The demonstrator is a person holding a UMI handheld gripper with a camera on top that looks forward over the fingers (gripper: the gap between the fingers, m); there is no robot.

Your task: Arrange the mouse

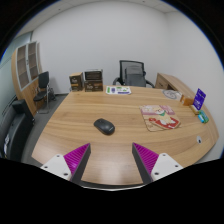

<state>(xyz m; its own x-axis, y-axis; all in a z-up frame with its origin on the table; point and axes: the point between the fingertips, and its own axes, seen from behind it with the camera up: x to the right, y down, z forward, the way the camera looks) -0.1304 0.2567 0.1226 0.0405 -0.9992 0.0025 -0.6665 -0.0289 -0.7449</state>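
While the tongs (110, 160) stand wide and empty at bottom centre, we find the mouse (104, 126) ahead on the bench (70, 130), mid-frame, lying crosswise.

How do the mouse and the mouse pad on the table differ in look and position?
The mouse is small, dark and rounded; the mouse pad is larger, flat and light with a printed pattern. The mouse lies on bare table just ahead of the open fingers, nearly centred between them; the mouse pad lies apart from it, farther off to the side. Both rest on the same wooden table.
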